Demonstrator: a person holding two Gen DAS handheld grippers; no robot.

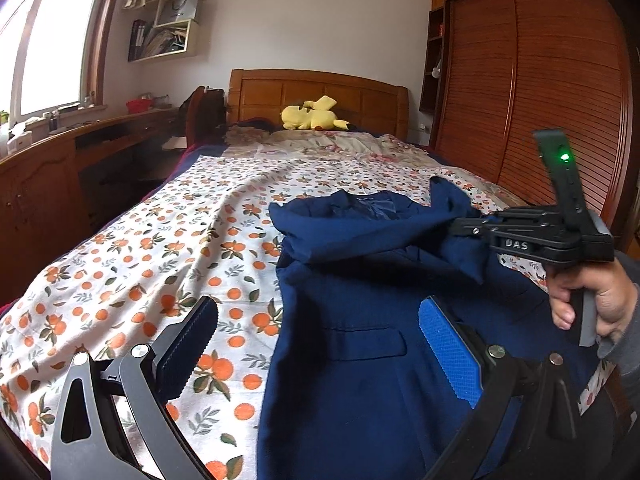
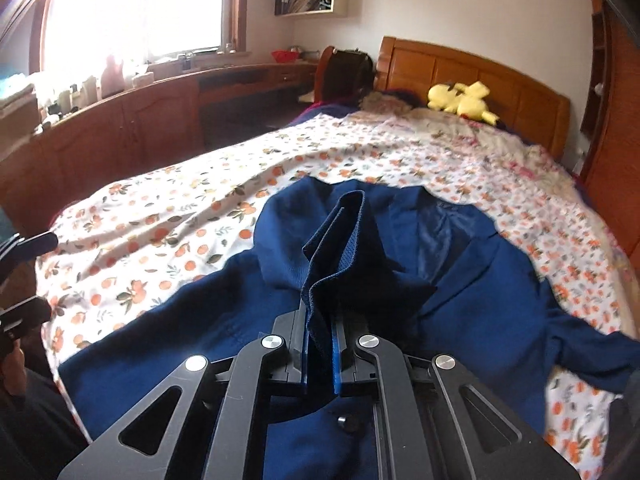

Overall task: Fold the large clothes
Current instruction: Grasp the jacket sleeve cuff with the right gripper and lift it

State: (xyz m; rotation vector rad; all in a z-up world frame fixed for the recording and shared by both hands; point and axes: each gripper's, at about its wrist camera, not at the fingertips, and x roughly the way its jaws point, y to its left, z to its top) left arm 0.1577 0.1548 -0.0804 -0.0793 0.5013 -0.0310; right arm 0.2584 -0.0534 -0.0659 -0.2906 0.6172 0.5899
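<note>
A navy blue jacket (image 1: 360,344) lies spread on the bed's orange-flowered sheet (image 1: 160,248), collar toward the headboard. My left gripper (image 1: 320,340) hangs wide open over the jacket's left edge, its blue pads (image 1: 452,356) apart with nothing between them. My right gripper (image 1: 460,228), held by a hand (image 1: 592,300), is shut on a sleeve or flap of the jacket and holds that fold lifted off the bed. In the right wrist view the right gripper (image 2: 320,344) pinches the raised navy fold (image 2: 340,248) between its blue pads, with the jacket (image 2: 200,340) spread below.
A yellow plush toy (image 1: 312,116) lies by the wooden headboard (image 1: 320,92). A wooden wardrobe (image 1: 540,80) runs along the right side, a long wooden desk (image 1: 60,160) under the window along the left. A chair with a bag (image 1: 204,108) stands by the bed's far left corner.
</note>
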